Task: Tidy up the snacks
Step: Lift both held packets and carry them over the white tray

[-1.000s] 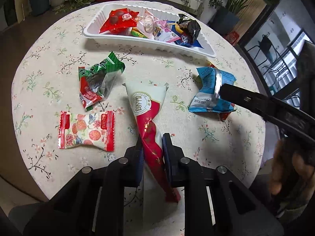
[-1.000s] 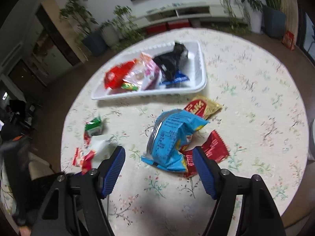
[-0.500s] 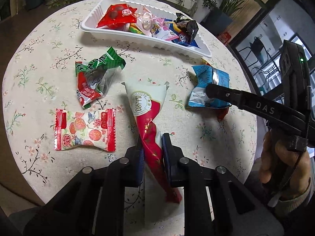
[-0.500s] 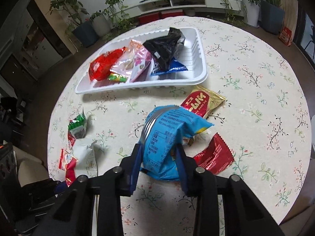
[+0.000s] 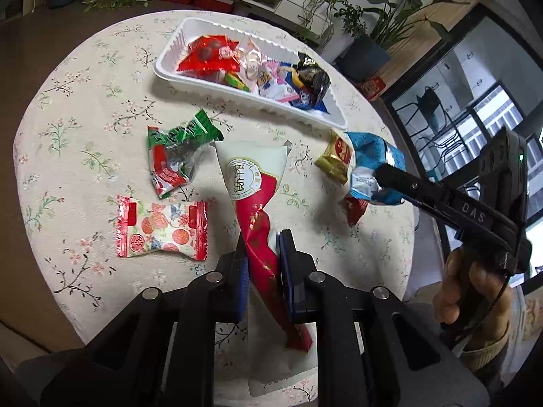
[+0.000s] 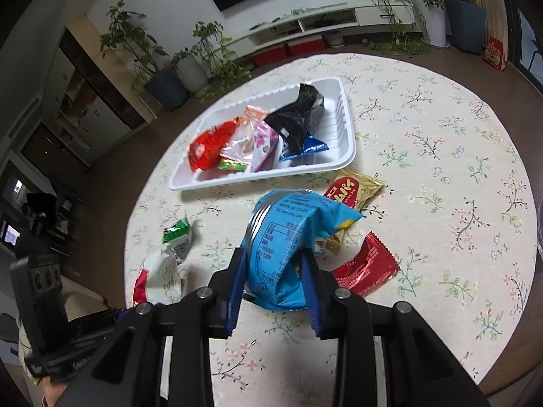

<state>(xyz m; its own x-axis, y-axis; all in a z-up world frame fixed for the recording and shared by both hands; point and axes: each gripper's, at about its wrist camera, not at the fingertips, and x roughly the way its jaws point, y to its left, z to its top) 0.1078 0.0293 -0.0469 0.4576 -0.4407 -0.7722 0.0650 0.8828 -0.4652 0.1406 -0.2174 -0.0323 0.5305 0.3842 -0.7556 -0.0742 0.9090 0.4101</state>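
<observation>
My left gripper (image 5: 261,251) is shut on a white-and-red snack packet (image 5: 254,183), held above the round table. My right gripper (image 6: 273,264) is shut on a blue snack bag (image 6: 288,234), lifted off the cloth; it also shows in the left wrist view (image 5: 373,166). A white tray (image 5: 244,93) with several snacks stands at the far side; it also shows in the right wrist view (image 6: 346,118). Loose on the cloth lie a green-and-red packet (image 5: 176,159), a red-and-white fruit-print packet (image 5: 161,230), a gold-and-red packet (image 6: 353,191) and a red packet (image 6: 364,268).
The round table has a floral cloth (image 6: 441,156), and its edge runs close on all sides. Potted plants (image 6: 217,54) and a low white TV shelf (image 6: 325,23) stand beyond it. A window (image 5: 475,112) is at the right.
My right gripper went from open around the blue bag to shut on it and lifted it. My left gripper rose with the white-and-red packet.
</observation>
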